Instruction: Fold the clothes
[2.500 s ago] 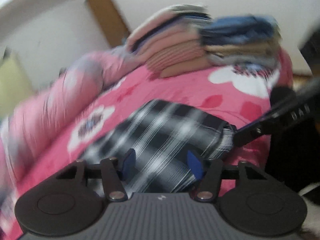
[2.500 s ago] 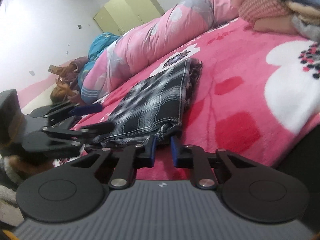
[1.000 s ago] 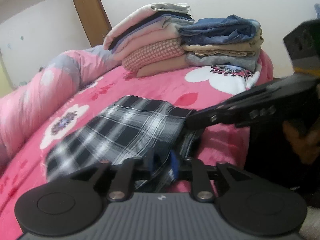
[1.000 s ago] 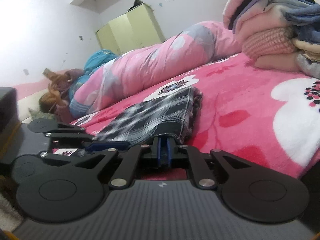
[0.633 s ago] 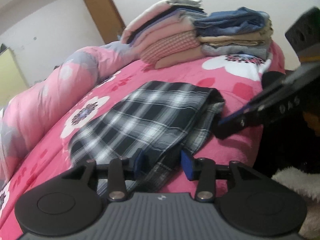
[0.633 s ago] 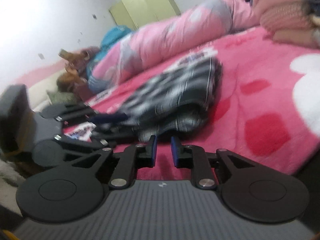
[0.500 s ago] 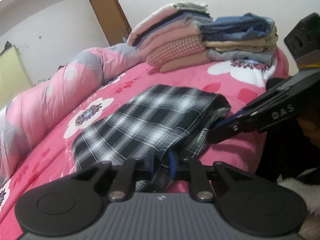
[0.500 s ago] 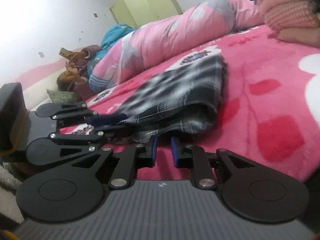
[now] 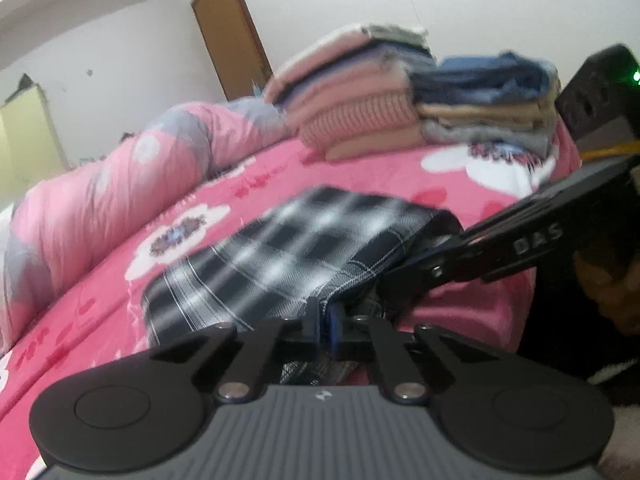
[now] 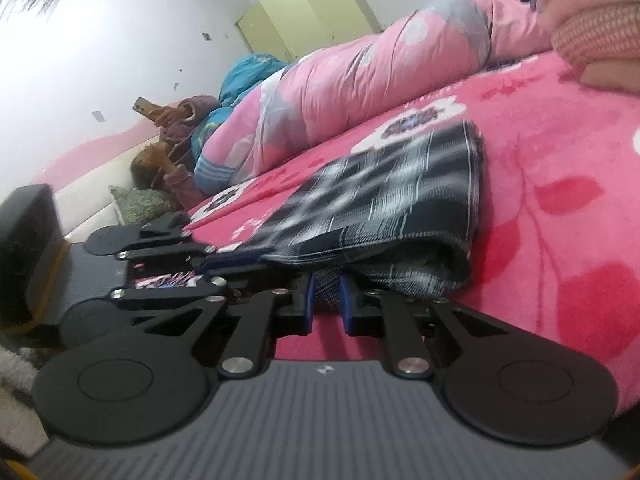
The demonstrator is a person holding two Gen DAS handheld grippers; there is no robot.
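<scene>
A black-and-white plaid garment (image 9: 280, 256) lies folded on the pink flowered blanket (image 9: 380, 168), close to the bed's near edge. My left gripper (image 9: 325, 316) is shut on the garment's near hem, and the cloth bunches up between its blue pads. In the right wrist view the same plaid garment (image 10: 400, 192) has its thick folded corner filling the narrow gap of my right gripper (image 10: 326, 300), which is shut on it. The right gripper (image 9: 480, 252) reaches in from the right in the left wrist view. The left gripper (image 10: 224, 260) shows at the left, its tips at the hem.
Two stacks of folded clothes (image 9: 360, 108) (image 9: 488, 100) stand at the far right of the bed. A rolled pink quilt (image 10: 360, 88) runs along the far side. A person with a phone (image 10: 172, 120) lies at the far end. A yellow-green wardrobe (image 10: 316, 12) stands behind.
The left gripper opened, moved to the garment's near hem and shut on it. The right gripper took the folded corner again. The near edge now sits slightly raised.
</scene>
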